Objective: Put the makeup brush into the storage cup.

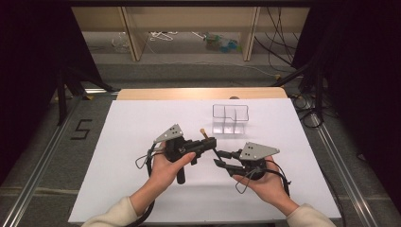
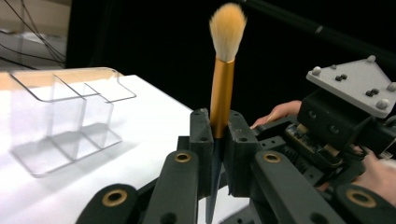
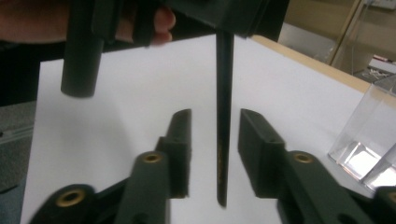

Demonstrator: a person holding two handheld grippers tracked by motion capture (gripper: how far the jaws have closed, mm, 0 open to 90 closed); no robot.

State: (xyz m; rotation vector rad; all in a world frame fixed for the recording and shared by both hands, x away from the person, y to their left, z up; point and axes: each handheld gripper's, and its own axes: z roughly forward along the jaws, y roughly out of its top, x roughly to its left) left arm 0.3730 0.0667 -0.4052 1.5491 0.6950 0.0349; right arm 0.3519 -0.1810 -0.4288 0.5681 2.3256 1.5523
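Two hand-held grippers over a white table sheet (image 1: 142, 189), meeting at a makeup brush (image 2: 221, 93). The left gripper (image 1: 208, 143), held in the person's left hand (image 1: 165, 168), has its jaws closed tight on the brush just below the gold ferrule; in the left gripper view the brush stands upright between the two black jaws, its tan bristle tuft at the top and its dark tapering handle passing down through the grip. In the high view the tuft shows as a small pale tip above the left gripper's jaw end, with the handle running toward the right gripper (image 1: 220, 157).

The right gripper, held in the person's right hand (image 1: 267, 184), has its jaws spread apart. In the right gripper view the dark handle (image 3: 224, 121) hangs down the middle of the gap, clear of both jaw faces, its pointed end low between them; the left gripper's body and a fingertip (image 3: 163, 21) show above.

A clear acrylic organizer (image 1: 230, 118) with several compartments stands on the sheet beyond the grippers, toward the far edge of the table, apart from the brush and from both grippers. In the left gripper view the organizer (image 2: 65, 121) sits to the left of the brush; in the right gripper view one corner (image 3: 369, 140) of it appears at the right edge
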